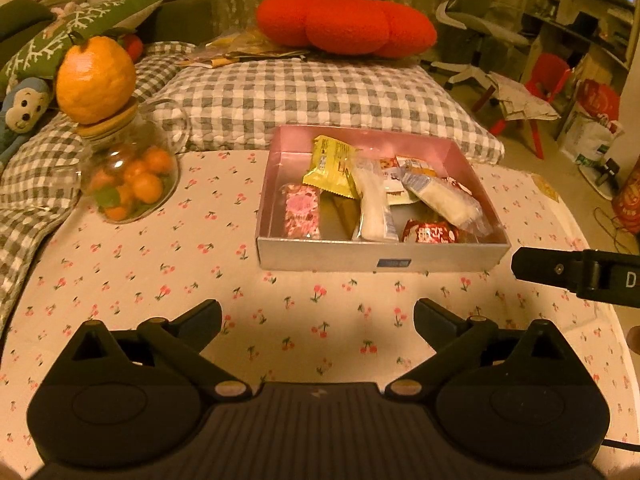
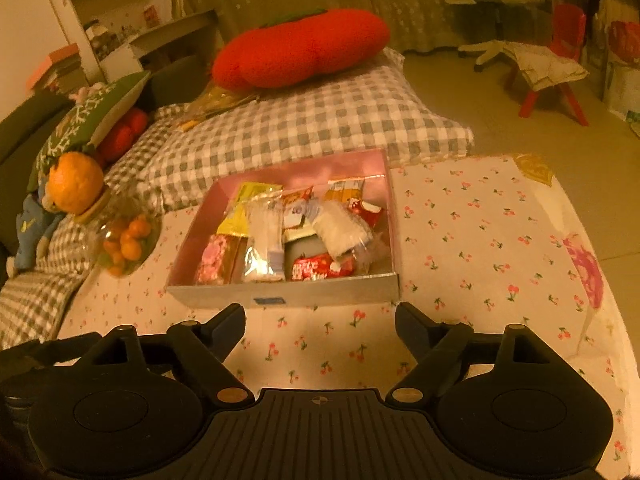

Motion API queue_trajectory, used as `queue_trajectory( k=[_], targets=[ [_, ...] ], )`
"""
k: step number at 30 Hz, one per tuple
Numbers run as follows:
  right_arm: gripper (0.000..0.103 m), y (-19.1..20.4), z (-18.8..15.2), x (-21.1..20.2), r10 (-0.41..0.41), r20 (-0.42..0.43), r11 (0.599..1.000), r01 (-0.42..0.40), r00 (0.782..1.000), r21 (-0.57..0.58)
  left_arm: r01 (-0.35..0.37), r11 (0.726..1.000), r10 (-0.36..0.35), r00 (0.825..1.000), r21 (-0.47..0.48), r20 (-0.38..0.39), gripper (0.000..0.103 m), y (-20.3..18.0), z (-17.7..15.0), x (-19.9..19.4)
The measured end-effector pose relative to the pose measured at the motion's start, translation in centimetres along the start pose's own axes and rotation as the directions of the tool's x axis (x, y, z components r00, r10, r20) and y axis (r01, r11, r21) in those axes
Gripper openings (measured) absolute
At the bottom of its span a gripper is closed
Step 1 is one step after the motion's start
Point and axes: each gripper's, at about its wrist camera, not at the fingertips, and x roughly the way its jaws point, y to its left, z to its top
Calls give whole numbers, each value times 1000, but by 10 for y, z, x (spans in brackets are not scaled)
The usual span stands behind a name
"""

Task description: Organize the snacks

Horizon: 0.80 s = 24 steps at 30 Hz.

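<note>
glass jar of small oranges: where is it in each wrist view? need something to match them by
Left wrist: glass jar at left-centre, on the cherry-print cloth, left of the snack box.
Right wrist: far left, mid-height, again left of the box.
Shared landmark: the red tomato cushion behind the box.

I'm looking into a lived-in home, a bedroom or living room. Behind the cherry-print tablecloth [image 1: 120, 280] lies a checked cushion [image 1: 320, 92] with a plush tomato pillow [image 1: 344, 20] on it; beyond it, curtains, bookshelves [image 2: 120, 8] and a red child's chair [image 2: 560, 60].
</note>
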Motion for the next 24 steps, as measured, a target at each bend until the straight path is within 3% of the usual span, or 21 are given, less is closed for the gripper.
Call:
queue_trajectory(
  k=[7,12,24],
  targets=[
    [87,8,-19,-18,-54,9,996,54,999,-69,-12,1000,12,1000,-22,-4,102,-3,-10,-19],
    [88,13,-24,-34,-66,37,990,70,997,-122,-14,996,11,999,-93,-31,103,2,-19,-26],
    [92,21,-38,-47,-89,28,978,93,996,-186,-105,994,105,994,-9,1,102,-9,-30,-36]
  ],
)
